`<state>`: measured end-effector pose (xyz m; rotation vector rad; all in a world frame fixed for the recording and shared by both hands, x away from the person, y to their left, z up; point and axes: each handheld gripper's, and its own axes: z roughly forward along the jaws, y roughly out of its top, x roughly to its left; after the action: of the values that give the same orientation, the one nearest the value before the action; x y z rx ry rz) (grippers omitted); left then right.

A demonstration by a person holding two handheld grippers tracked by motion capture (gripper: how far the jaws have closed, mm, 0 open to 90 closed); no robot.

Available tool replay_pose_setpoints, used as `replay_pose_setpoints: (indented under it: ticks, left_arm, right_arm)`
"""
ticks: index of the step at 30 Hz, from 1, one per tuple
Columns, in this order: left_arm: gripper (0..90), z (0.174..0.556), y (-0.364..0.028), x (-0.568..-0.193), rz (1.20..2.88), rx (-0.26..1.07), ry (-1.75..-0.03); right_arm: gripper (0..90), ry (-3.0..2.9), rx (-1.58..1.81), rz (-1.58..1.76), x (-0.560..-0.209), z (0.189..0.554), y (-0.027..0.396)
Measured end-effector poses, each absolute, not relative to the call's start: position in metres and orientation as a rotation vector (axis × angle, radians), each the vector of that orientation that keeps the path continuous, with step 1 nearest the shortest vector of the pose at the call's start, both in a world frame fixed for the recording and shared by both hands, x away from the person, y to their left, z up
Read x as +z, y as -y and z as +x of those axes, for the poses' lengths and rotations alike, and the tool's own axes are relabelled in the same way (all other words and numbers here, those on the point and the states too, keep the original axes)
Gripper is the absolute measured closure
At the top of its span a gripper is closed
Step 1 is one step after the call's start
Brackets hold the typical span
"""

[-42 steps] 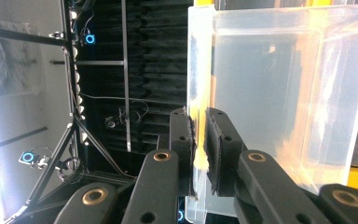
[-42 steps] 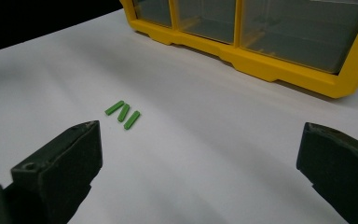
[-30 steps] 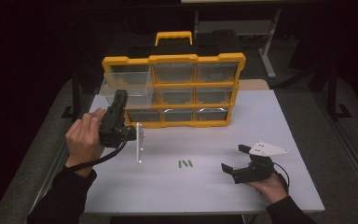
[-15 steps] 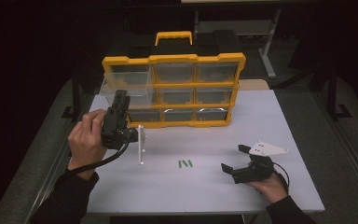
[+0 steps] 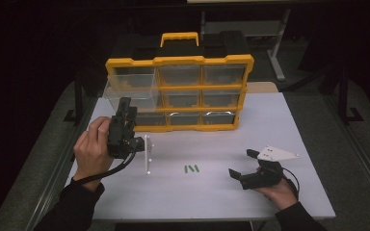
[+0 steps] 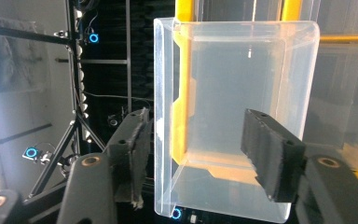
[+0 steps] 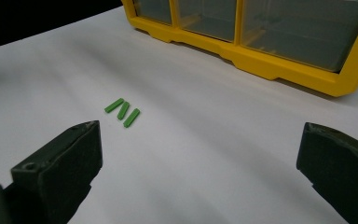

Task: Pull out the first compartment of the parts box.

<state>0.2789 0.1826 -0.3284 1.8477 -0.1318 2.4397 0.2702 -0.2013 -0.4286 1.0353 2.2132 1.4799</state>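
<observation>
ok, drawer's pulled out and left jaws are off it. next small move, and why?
Probably bring the right gripper onto the three green sticks. The clear drawer stands pulled out of the yellow organizer, the left gripper has just been opening around its wall, and the right jaws hang open, aimed at the sticks.

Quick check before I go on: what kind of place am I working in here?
Probably a lab or recording studio, not a home: dark surroundings, a tripod with lit markers, a bare white table holding just a yellow drawer organizer and three green sticks.
</observation>
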Motion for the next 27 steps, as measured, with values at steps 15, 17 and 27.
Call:
replay_pose_setpoints:
  ticks: [15, 17, 27]
  left_arm:
    - [38.1, 0.274, -0.180, -0.348, 1.883, 2.398, 0.114]
    - [37.0, 0.274, -0.179, -0.350, 1.885, 2.396, 0.119]
    - [28.9, 0.271, -0.172, -0.364, 1.930, 2.316, 0.086]
  right_arm:
    - [0.0, -2.214, 1.473, 1.030, -0.429, 0.270, 0.201]
    - [0.0, -2.214, 1.473, 1.029, -0.429, 0.270, 0.201]
    - [0.0, -2.217, 1.469, 1.029, -0.429, 0.270, 0.201]
